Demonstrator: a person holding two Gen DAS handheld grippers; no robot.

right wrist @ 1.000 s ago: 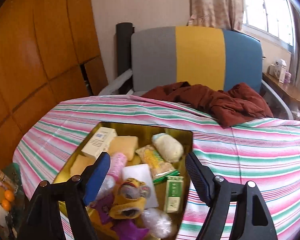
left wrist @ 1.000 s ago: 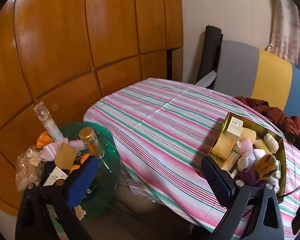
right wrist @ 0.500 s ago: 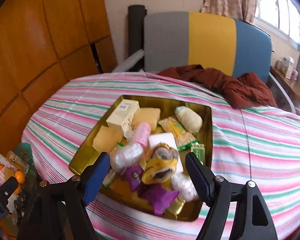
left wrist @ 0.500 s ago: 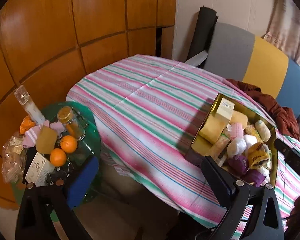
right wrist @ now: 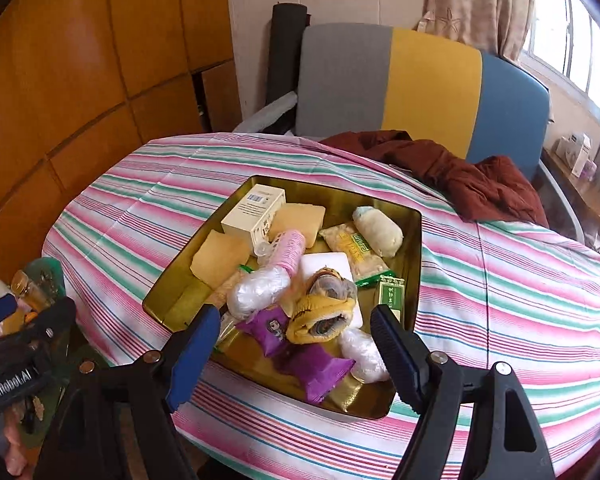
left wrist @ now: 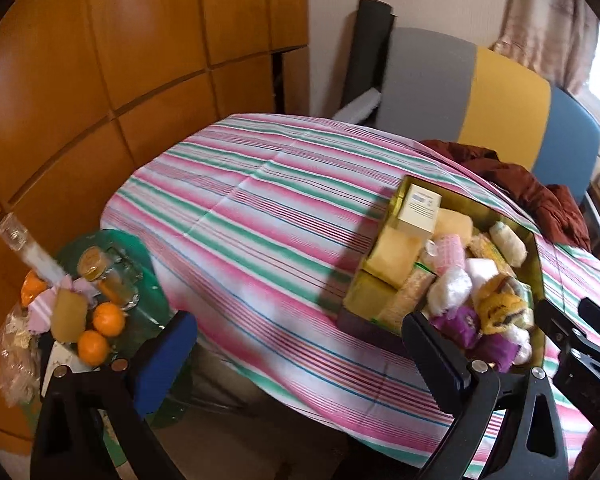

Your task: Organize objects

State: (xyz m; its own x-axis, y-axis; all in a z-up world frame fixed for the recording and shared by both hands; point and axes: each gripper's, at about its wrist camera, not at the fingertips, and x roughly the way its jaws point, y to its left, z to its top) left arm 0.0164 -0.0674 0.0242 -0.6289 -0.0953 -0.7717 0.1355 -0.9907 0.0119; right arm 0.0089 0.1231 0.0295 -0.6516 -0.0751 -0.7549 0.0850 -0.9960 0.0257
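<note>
A gold tin tray (right wrist: 414,240) sits on the striped tablecloth (right wrist: 500,288), filled with several items: a cream box (right wrist: 256,210), yellow sponges (right wrist: 220,256), a pink roll (right wrist: 290,246), purple packets (right wrist: 320,368) and a yellow striped sock bundle (right wrist: 324,312). The tray also shows in the left wrist view (left wrist: 538,268). My right gripper (right wrist: 296,348) is open and empty, above the tray's near edge. My left gripper (left wrist: 300,348) is open and empty, off the table's front edge, left of the tray.
A green glass side table (left wrist: 156,280) at the lower left holds oranges (left wrist: 108,320), a jar (left wrist: 96,268), a clear bottle (left wrist: 28,248) and snack bags. A dark red garment (right wrist: 460,176) lies on the table's far side before a grey, yellow and blue chair (right wrist: 420,80). Wood panels line the left.
Both grippers have pulled back and risen from the table. The tray now looks farther off and whole in the right wrist view. Both stay open.
</note>
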